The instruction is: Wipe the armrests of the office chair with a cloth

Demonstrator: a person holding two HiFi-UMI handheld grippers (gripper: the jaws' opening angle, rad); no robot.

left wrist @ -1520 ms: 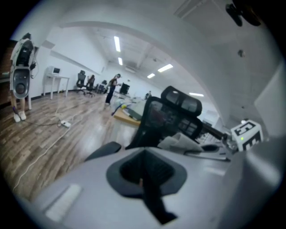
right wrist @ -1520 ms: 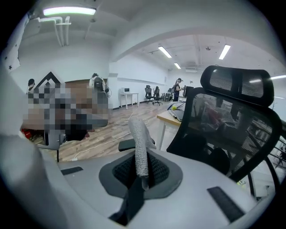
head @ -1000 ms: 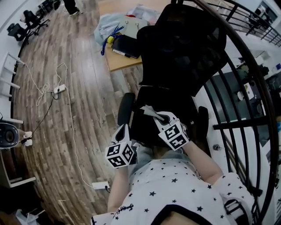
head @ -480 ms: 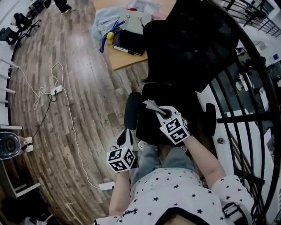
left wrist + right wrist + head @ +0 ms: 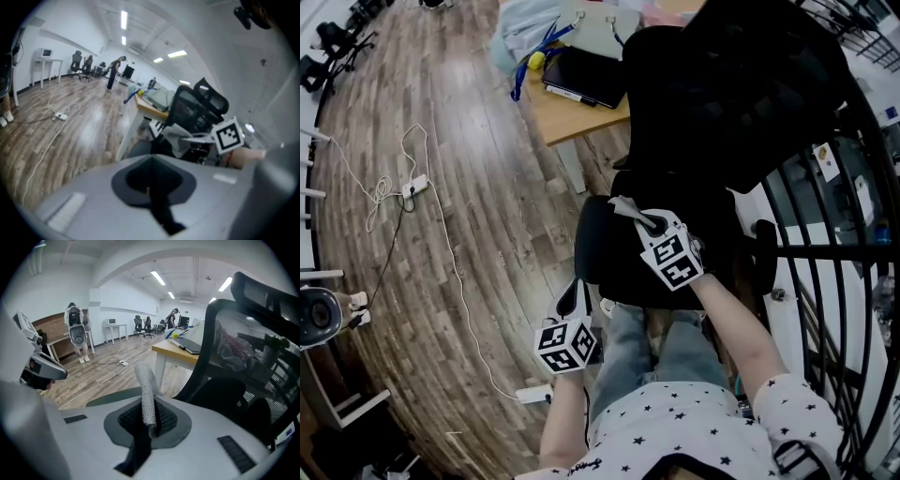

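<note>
We had the right gripper (image 5: 649, 225) fingers clamped on the grey woven cloth (image 5: 146, 394) over the black mesh office chair (image 5: 722, 94), left gripper (image 5: 573, 296) fingers closed and empty, both padded black armrests (image 5: 587, 239) seemingly yet to wipe.

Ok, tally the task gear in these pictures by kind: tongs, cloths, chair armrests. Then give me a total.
Tongs: 2 (left tongs, right tongs)
Cloth: 1, pinched in the right tongs
Armrests: 2 (left armrest, right armrest)
Total: 5
</note>
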